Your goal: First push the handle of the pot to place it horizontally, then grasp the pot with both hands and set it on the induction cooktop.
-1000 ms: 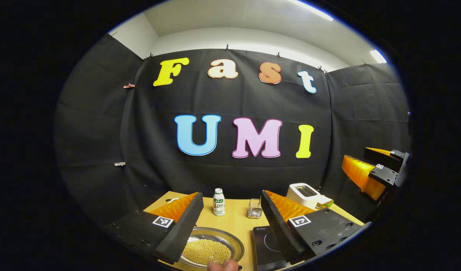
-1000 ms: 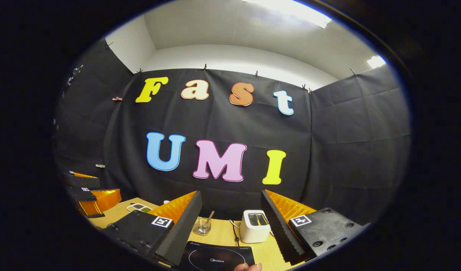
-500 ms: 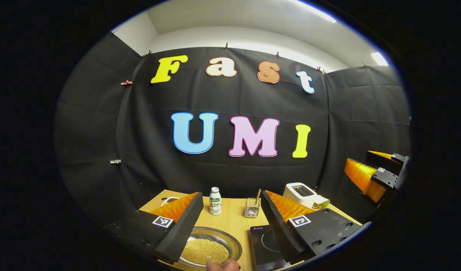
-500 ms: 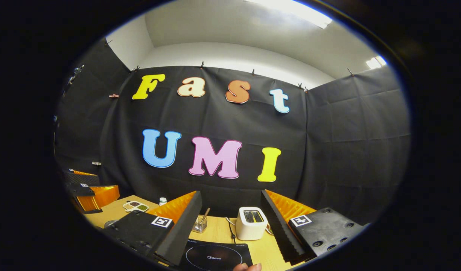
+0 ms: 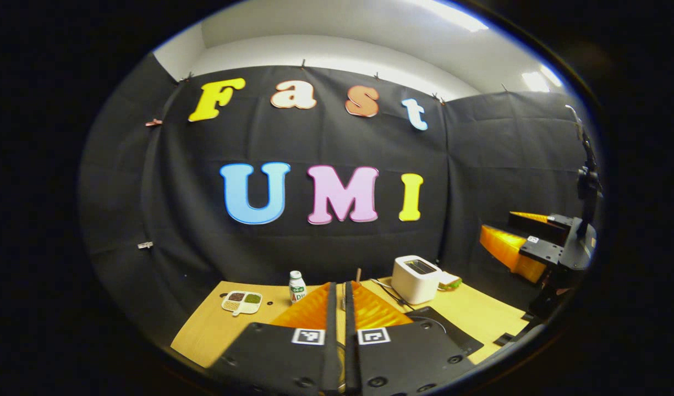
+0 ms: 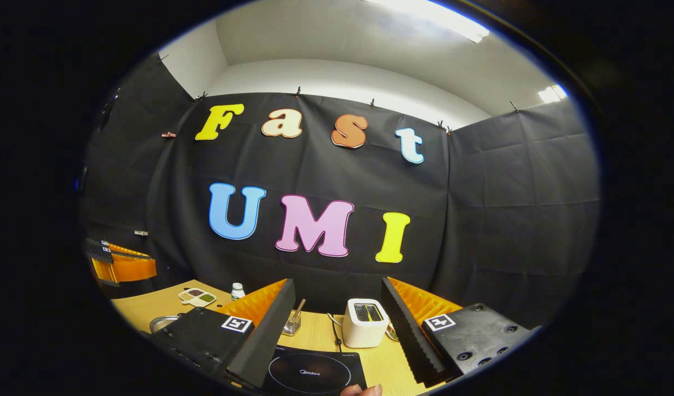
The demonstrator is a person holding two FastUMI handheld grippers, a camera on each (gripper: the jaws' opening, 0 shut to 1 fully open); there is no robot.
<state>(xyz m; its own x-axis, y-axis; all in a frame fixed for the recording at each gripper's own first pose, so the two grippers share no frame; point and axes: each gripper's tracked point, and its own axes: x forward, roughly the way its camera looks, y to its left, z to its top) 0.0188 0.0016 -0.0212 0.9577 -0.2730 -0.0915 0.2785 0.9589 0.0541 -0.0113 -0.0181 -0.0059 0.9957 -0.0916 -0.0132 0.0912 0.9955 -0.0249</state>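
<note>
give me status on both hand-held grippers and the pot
Left hand-held gripper shut, empty. Right hand-held gripper open above cooktop. Pot at cooktop's left, ungrasped.

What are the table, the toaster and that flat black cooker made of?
The table looks like pale wood or a wood-look laminate: matte, light tan, faint grain. The toaster seems to be white plastic with a smooth, slightly glossy shell, though painted metal is possible. The induction cooktop has a flat, black, glass-like top with a thin printed ring.

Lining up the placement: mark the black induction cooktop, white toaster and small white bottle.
Black induction cooktop (image 6: 313, 374), right gripper view, glass centre.
White toaster (image 6: 363, 323), right gripper view, front face.
Small white bottle (image 5: 297, 287), left gripper view, body.
</note>
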